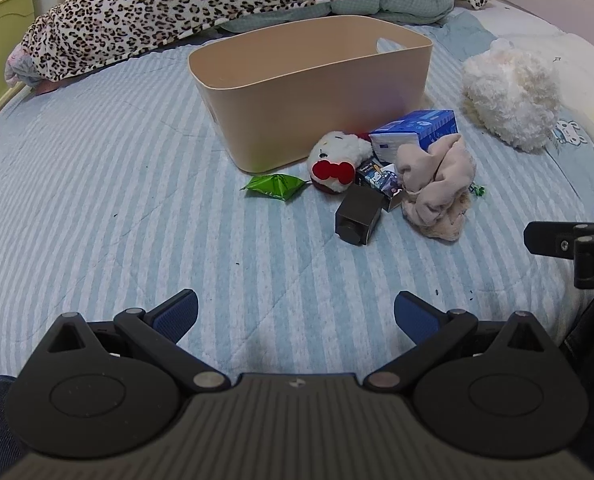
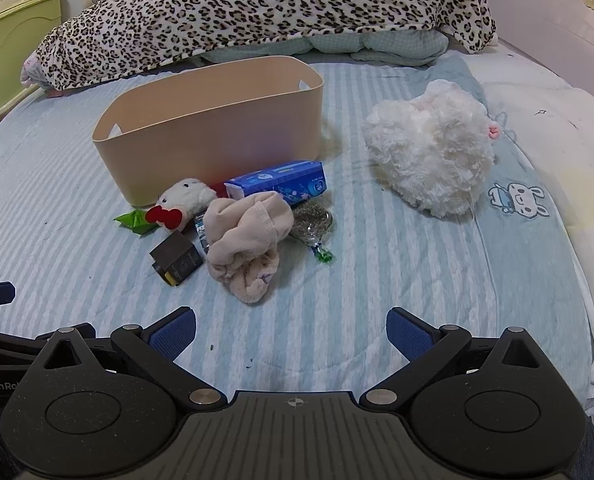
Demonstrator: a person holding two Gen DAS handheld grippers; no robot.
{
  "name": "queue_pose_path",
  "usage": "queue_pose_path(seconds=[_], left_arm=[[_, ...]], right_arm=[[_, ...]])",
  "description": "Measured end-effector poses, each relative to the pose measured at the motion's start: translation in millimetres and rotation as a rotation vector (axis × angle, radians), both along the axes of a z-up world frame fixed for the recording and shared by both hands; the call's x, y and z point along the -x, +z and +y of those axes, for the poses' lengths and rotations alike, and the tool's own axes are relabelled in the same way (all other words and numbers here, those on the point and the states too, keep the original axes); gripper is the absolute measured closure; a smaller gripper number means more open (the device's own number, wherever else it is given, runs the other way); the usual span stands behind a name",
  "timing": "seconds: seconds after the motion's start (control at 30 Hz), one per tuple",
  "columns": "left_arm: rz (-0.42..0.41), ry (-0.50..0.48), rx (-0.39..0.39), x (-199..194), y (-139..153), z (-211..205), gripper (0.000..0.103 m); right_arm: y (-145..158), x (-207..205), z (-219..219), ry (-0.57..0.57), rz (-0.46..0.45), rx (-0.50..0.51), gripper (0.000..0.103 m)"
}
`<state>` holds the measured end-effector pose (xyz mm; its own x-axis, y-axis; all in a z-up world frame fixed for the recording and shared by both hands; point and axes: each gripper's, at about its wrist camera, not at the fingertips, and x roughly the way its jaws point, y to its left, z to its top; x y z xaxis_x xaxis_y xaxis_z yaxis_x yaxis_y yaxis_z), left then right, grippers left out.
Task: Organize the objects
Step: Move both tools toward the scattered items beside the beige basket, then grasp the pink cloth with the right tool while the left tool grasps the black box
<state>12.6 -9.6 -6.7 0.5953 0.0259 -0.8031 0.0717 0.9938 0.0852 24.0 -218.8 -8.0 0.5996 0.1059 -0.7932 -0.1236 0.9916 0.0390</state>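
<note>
A beige storage bin [image 1: 317,92] [image 2: 213,128] stands on the striped bed. In front of it lies a pile: a small white plush with a red bow [image 1: 337,160] [image 2: 181,204], a green wrapper [image 1: 275,186] [image 2: 135,220], a dark box [image 1: 357,216] [image 2: 177,260], a blue carton [image 1: 421,128] [image 2: 281,182], a crumpled beige cloth [image 1: 437,188] [image 2: 245,236] and a clear packet of dark bits [image 2: 313,226]. My left gripper [image 1: 295,316] and right gripper [image 2: 291,332] are both open and empty, low over the bed, short of the pile.
A big fluffy white plush [image 1: 513,96] [image 2: 433,156] lies to the right of the bin. A leopard-print blanket [image 1: 225,4] [image 2: 257,12] is heaped at the back. A green cabinet [image 2: 13,40] stands at the far left. The striped bed cover [image 1: 137,200] spreads left of the pile.
</note>
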Motion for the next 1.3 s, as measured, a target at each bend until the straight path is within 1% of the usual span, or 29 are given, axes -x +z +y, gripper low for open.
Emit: queue_pose_path(seconds=[0.47, 0.77, 0.97, 1.17, 1.2, 1.23, 1.3], left_arm=[[0.035, -0.026, 0.004, -28, -15, -6, 0.000], [0.048, -0.053, -0.012, -63, -32, -14, 0.000], [0.070, -0.080, -0.005, -84, -48, -16, 0.000], [0.073, -0.130, 0.014, -98, -64, -18, 0.001], [0.074, -0.137, 0.020, -100, -66, -18, 0.007], [0.074, -0.144, 0.024, -103, -67, -18, 0.017], [0.085, -0.154, 0.026, -107, -71, -19, 0.020]], right_arm=[[-12, -29, -1, 0.005, 0.007, 0.008, 0.001], [-24, -58, 0, 0.027, 0.022, 0.002, 0.011], [-31, -74, 6, 0.054, 0.038, -0.020, 0.014], [-42, -90, 14, 0.078, 0.064, -0.054, 0.021], [-43, -92, 15, 0.082, 0.070, -0.059, 0.022], [-45, -95, 17, 0.088, 0.075, -0.064, 0.023], [-48, -100, 20, 0.099, 0.082, -0.079, 0.024]])
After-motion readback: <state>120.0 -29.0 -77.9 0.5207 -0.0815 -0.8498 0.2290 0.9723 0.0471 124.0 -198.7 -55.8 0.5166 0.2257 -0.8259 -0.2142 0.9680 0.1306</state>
